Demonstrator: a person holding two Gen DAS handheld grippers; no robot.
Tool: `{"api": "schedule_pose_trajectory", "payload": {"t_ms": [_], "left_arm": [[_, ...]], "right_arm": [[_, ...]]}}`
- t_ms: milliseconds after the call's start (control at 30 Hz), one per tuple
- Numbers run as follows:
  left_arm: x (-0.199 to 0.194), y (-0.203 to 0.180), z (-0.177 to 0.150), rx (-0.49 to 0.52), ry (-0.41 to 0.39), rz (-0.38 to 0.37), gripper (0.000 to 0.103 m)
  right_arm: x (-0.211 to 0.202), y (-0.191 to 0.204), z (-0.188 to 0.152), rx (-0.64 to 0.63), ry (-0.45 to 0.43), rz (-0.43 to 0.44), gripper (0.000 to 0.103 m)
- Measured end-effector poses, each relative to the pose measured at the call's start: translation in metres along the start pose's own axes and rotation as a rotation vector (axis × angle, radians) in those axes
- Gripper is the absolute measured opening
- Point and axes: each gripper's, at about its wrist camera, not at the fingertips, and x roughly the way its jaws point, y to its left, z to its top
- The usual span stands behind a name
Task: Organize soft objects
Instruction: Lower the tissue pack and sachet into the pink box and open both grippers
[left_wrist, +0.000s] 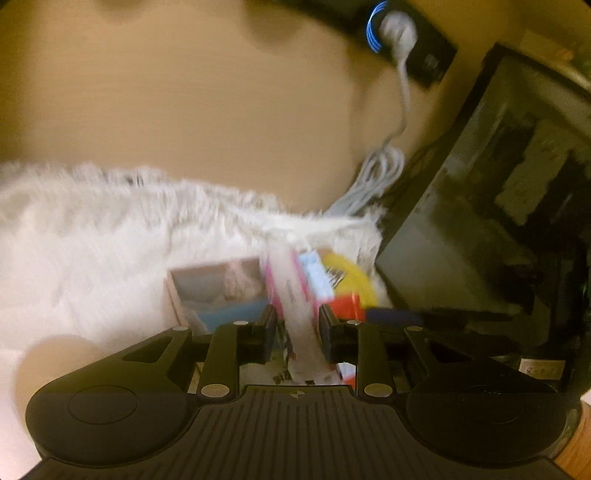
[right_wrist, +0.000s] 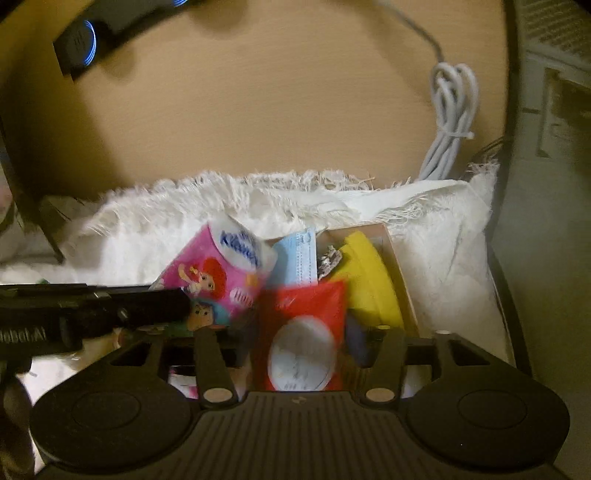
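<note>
A pink printed tissue pack (left_wrist: 291, 291) is clamped upright by the left gripper (left_wrist: 297, 332) over the shallow cardboard box (right_wrist: 400, 273). The right gripper (right_wrist: 301, 350) stands released around a red packet (right_wrist: 303, 332). Yellow sponge (right_wrist: 369, 284) and blue mask (right_wrist: 301, 258) are already boxed at its far-right corner; both packs remain unplaced.

surface: tan wood desk (right_wrist: 280, 110) | cover: white shaggy rug (right_wrist: 443, 236) | light: warm, dim

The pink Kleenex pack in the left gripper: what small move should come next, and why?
Probably lower the pink Kleenex pack into the box and then open. The left gripper is shut on it above the box, beside the red pack and the yellow item already inside, and it stands tilted.
</note>
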Motion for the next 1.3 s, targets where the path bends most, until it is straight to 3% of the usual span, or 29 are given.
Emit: {"api": "schedule_pose_trajectory", "payload": {"t_ms": [133,167,200,267,300,367,567,800,900,967,1067,1133,1200,1300], "left_arm": [[-0.020,-0.001,0.005,0.016,-0.072,0.014,0.026],[-0.019,-0.001,0.006,0.015,-0.054,0.019,0.023],[-0.014,-0.001,0.004,0.015,-0.018,0.024,0.022],[-0.002,-0.002,-0.003,0.026,0.059,0.037,0.020],[0.006,-0.003,-0.008,0.032,0.095,0.030,0.019],[0.019,-0.006,-0.016,0.038,0.145,0.014,0.019],[0.040,-0.014,-0.014,0.083,0.122,0.013,0.016],[0.047,-0.014,-0.014,0.108,0.104,0.008,0.014],[0.047,-0.011,-0.014,0.099,0.096,0.001,0.014],[0.049,-0.009,-0.012,0.083,0.092,0.005,0.014],[0.045,-0.002,-0.008,0.001,0.094,-0.007,0.014],[0.030,-0.004,-0.008,-0.009,0.067,0.027,0.016],[0.012,-0.010,-0.012,-0.008,0.046,0.070,0.017],[0.005,-0.018,-0.024,-0.005,0.077,0.113,0.017]], "right_arm": [[-0.014,0.001,0.001,0.012,-0.016,-0.024,0.066],[-0.014,0.003,0.001,0.007,-0.008,-0.034,0.060],[-0.011,0.005,0.001,-0.002,0.009,-0.046,0.047],[-0.005,0.006,-0.001,0.003,0.047,-0.067,0.032],[-0.004,0.005,-0.002,0.015,0.057,-0.067,0.031],[-0.001,0.002,-0.004,0.035,0.069,-0.068,0.031],[0.017,-0.001,-0.002,0.012,0.105,-0.144,0.031],[-0.016,0.007,-0.005,0.013,0.010,-0.194,0.031],[-0.050,0.009,-0.018,0.027,-0.059,-0.079,0.031],[-0.057,0.016,-0.026,-0.026,-0.058,-0.025,0.031],[-0.034,0.029,-0.032,-0.134,0.011,-0.021,0.030],[-0.011,0.027,-0.032,-0.148,0.037,-0.042,0.028],[0.002,0.020,-0.026,-0.134,0.003,-0.049,0.028],[0.010,0.013,-0.011,-0.119,-0.020,-0.010,0.028]]}}
